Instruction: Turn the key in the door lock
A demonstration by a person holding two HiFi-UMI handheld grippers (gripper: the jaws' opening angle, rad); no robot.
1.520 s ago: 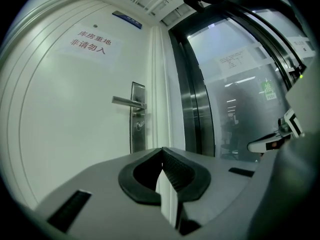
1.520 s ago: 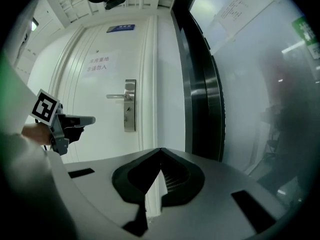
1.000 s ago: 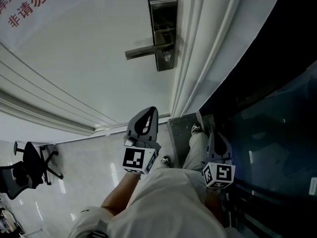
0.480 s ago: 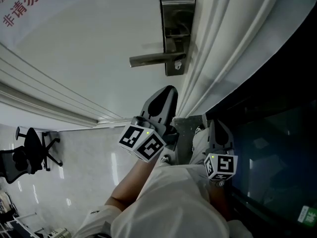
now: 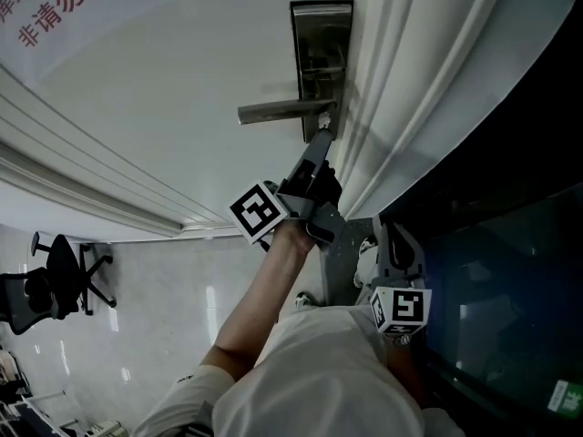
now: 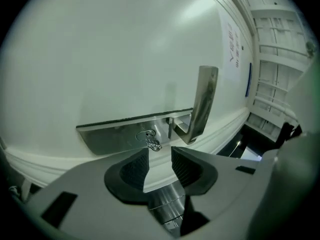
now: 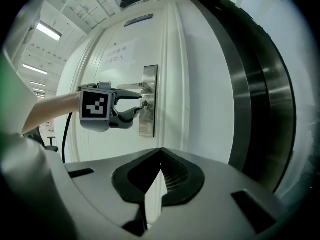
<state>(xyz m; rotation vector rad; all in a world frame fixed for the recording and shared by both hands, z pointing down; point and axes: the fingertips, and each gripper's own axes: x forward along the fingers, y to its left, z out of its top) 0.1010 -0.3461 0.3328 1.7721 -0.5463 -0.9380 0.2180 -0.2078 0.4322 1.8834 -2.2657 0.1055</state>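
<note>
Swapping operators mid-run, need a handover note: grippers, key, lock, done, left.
Left gripper: open, jaws have just been opening, nothing between them; tips right at the key.
Right gripper: shut, empty, held low, back from the lock.
Key: in the lock, beside the handle, not gripped.
Done: left gripper brought up to the key.
Left: close on the key and turn it.
</note>
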